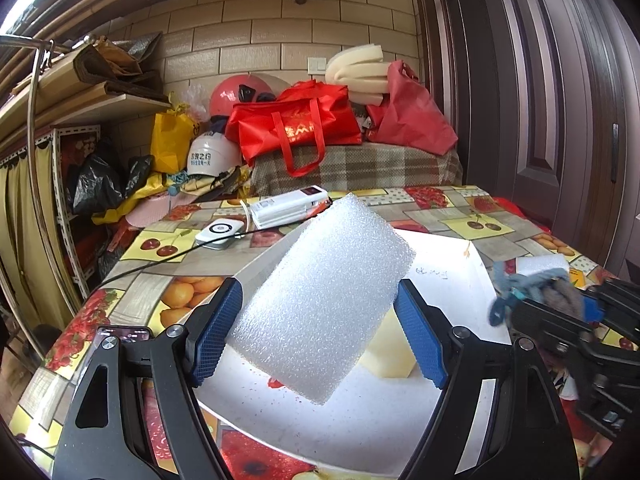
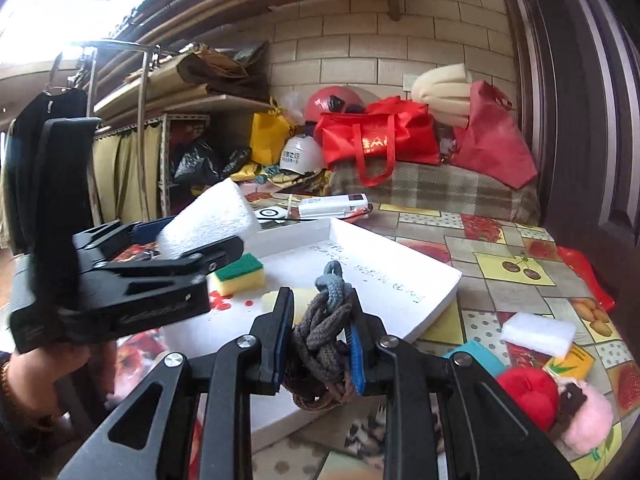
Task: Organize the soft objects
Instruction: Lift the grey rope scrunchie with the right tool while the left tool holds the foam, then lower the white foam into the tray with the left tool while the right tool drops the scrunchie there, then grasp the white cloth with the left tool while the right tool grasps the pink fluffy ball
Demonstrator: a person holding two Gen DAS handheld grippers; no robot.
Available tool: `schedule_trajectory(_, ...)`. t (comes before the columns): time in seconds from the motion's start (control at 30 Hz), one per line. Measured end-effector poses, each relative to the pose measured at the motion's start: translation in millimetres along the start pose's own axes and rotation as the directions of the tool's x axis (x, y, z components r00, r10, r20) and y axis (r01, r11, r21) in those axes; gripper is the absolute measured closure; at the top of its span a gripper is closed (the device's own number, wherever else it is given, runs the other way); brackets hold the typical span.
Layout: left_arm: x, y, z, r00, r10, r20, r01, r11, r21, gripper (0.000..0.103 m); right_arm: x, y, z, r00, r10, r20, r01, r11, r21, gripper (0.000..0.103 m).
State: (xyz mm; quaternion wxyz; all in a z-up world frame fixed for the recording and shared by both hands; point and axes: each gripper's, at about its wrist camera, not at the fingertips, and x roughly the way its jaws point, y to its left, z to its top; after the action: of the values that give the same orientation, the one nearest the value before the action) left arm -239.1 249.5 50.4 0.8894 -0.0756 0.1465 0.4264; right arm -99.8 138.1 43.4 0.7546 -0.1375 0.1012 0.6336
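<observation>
The far half of the white tray (image 2: 384, 272) is left bare and open to approach. Its near left part is taken up by a green-and-yellow sponge (image 2: 239, 279). The left tool (image 2: 200, 236) is held above the tray's left edge, blocking that side. The worktop (image 2: 520, 248) right of the tray is crowded near the front by a white foam block (image 2: 538, 334), a red ball (image 2: 528, 396) and a pink fluffy toy (image 2: 588, 424).

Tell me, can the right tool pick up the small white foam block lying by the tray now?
Probably not yet. The right tool is already shut on a knotted grey rope, so its jaws are occupied. The white foam block itself lies uncovered on the tablecloth.
</observation>
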Motion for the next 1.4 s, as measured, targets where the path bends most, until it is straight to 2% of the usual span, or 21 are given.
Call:
schedule_trajectory(0.3,28,4,3,0.997,-0.015,-0.077,0.013,1.0,-0.023,0.024,42,-1,14,0.998,-0.051,-0.026,0.051,0.999,0.012,0.078)
schedule_trajectory(0.47,46,19,4,0.986,-0.029,-0.163,0.012,0.994,-0.107,0.022,60,-2,21,0.996,-0.082,-0.034,0.083,0.996,0.019,0.074)
schedule_trajectory(0.5,50,24,4,0.983,-0.017,-0.184,-0.008,0.991,-0.134,0.02,62,-2,22,0.995,-0.091,-0.046,0.092,0.995,0.022,0.063)
schedule_trajectory(0.53,52,29,3,0.98,0.001,-0.198,-0.032,0.987,-0.157,0.019,64,-3,22,0.994,-0.1,-0.055,0.101,0.995,0.024,0.046)
schedule_trajectory(0.57,53,34,2,0.979,0.005,-0.203,-0.043,0.982,-0.183,0.016,63,-4,21,0.993,-0.107,-0.055,0.109,0.994,0.031,0.035)
schedule_trajectory(0.6,52,39,1,0.98,0.002,-0.201,-0.045,0.978,-0.206,0.007,61,-6,21,0.993,-0.109,-0.046,0.111,0.993,0.039,0.017)
schedule_trajectory(0.63,51,41,1,0.981,0.002,-0.195,-0.047,0.974,-0.223,0.0,58,-7,21,0.993,-0.11,-0.034,0.111,0.993,0.047,0.016)
schedule_trajectory(0.7,48,45,0,0.982,0.013,-0.188,-0.058,0.969,-0.239,0.0,54,-9,21,0.994,-0.11,-0.015,0.111,0.992,0.055,0.015)
schedule_trajectory(0.77,45,45,0,0.984,0.016,-0.179,-0.059,0.969,-0.239,0.0,53,-8,21,0.993,-0.118,-0.009,0.119,0.992,0.052,0.007)
schedule_trajectory(0.8,44,45,1,0.984,0.019,-0.174,-0.061,0.969,-0.239,0.0,51,-8,21,0.993,-0.121,0.0,0.121,0.991,0.049,0.0)
schedule_trajectory(0.93,34,47,2,0.991,0.036,-0.128,-0.067,0.967,-0.246,0.0,39,-6,21,0.99,-0.125,0.064,0.122,0.992,0.043,0.0)
schedule_trajectory(1.1,21,50,3,0.997,0.053,-0.063,-0.067,0.963,-0.261,0.0,26,-9,16,0.997,-0.071,0.04,0.068,0.994,0.087,0.0)
schedule_trajectory(1.27,7,41,5,0.998,0.068,0.014,-0.063,0.972,-0.225,0.0,-11,-8,5,0.998,-0.015,0.067,0.011,0.998,0.068,0.0)
schedule_trajectory(1.33,2,35,6,0.997,0.063,0.037,-0.055,0.979,-0.198,0.0,-35,-18,1,0.993,-0.018,0.121,0.007,0.996,0.093,0.0)
schedule_trajectory(1.4,0,27,6,0.999,0.036,0.038,-0.03,0.986,-0.164,0.0,-65,-36,-3,0.973,-0.066,0.22,0.036,0.99,0.14,0.0)
